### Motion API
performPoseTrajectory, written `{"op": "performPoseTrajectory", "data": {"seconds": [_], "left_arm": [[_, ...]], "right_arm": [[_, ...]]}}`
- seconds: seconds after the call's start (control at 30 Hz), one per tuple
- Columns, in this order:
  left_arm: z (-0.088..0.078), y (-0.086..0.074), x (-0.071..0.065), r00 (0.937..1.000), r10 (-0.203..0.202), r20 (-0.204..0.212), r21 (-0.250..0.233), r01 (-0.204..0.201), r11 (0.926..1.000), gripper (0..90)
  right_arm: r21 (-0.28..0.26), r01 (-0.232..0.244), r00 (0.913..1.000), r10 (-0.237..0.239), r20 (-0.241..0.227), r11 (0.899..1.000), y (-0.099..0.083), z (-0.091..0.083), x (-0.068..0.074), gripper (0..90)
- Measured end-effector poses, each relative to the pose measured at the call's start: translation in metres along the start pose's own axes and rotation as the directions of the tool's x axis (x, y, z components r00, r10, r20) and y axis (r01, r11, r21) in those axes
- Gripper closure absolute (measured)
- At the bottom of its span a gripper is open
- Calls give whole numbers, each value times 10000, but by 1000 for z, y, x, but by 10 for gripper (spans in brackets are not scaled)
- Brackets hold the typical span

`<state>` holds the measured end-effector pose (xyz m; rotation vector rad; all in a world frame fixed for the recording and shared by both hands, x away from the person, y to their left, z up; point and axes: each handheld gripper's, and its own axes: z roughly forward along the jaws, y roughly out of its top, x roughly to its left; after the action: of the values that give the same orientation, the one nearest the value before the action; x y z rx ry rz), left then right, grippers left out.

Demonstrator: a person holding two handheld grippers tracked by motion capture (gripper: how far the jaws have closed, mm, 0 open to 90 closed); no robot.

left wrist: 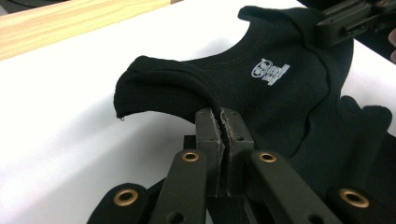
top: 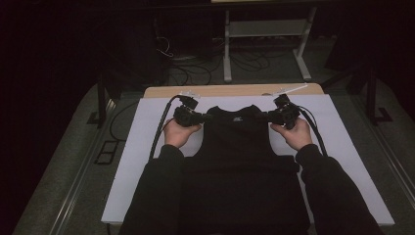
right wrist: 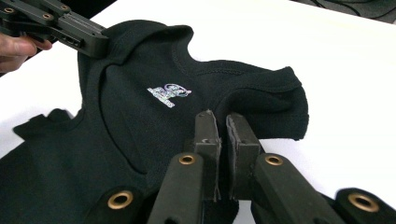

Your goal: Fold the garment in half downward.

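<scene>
High view sits above the person's side, looks forward and down over the whole white table [top: 147,147], far off, floor and a stand beyond. Each gripper view rides low on its gripper, looks along the jaws, very close to the black garment [left wrist: 280,93]. Both gripper views share its neckline and printed logo [right wrist: 168,94], seen from opposite shoulders; each catches the other gripper in a top corner.

Matt black knit cloth top [left wrist: 280,98], smooth white sheet [left wrist: 70,116], wood table edge [left wrist: 70,21]
</scene>
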<state>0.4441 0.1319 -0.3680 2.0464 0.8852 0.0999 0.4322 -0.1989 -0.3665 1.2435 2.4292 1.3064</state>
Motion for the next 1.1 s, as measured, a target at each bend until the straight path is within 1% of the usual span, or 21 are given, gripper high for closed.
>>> {"op": "performPoseTrajectory", "data": {"seconds": [0.07, 0.1, 0.23, 0.3, 0.37, 0.43, 0.47, 0.57, 0.7, 0.8, 0.93, 1.0, 1.1], "left_arm": [[-3, 1, -2, 10000, 26, 17, -55, -26, 10000, 863], [-6, 1, -3, 9999, 119, -4, -10, -119, 9999, 863], [-12, 0, -7, 10000, 91, 5, -11, -91, 10000, 863], [-15, 0, -9, 9998, 201, -15, 40, -200, 9998, 863], [-17, -2, -12, 9998, 191, -22, 51, -191, 9998, 863], [-19, -3, -13, 9996, 275, -13, 58, -275, 9996, 863], [-20, -4, -15, 9997, 223, 22, 10, -223, 9998, 863], [-22, -6, -17, 9996, 266, 26, 50, -266, 9996, 863], [-25, -12, -22, 9995, 290, 119, -26, -290, 9996, 863], [-27, -15, -25, 9990, 418, 128, 69, -419, 9991, 862], [-27, -22, -29, 9992, 290, 276, -163, -286, 9995, 863], [-27, -24, -30, 9992, 303, 266, -129, -300, 9995, 863], [-27, -28, -32, 9991, 257, 328, -216, -250, 9995, 862]], "right_arm": [[-36, 66, 10000, -66, -26, 10000, 1, -3, 3, 836], [-43, 89, 10000, -89, -32, 10000, 1, -4, 5, 836], [-58, 181, 9998, -181, -81, 9998, 3, -7, 11, 836], [-61, 218, 9997, -218, -106, 9997, 3, -9, 13, 836], [-64, 227, 9997, -227, -130, 9997, 3, -11, 16, 836], [-75, 276, 9995, -277, -152, 9996, 2, -12, 19, 836], [-68, 277, 9995, -278, -175, 9996, 2, -13, 20, 836], [-80, 313, 9993, -314, -189, 9995, 0, -15, 24, 836], [-111, 317, 9992, -320, -254, 9994, -6, -19, 31, 836], [-115, 278, 9991, -282, -324, 9995, -12, -19, 33, 836], [-113, 236, 9988, -241, -431, 9997, -20, -20, 35, 836], [-154, 234, 9986, -241, -462, 9996, -23, -21, 36, 836], [-228, 174, 9984, -186, -534, 9996, -29, -22, 38, 835]]}}
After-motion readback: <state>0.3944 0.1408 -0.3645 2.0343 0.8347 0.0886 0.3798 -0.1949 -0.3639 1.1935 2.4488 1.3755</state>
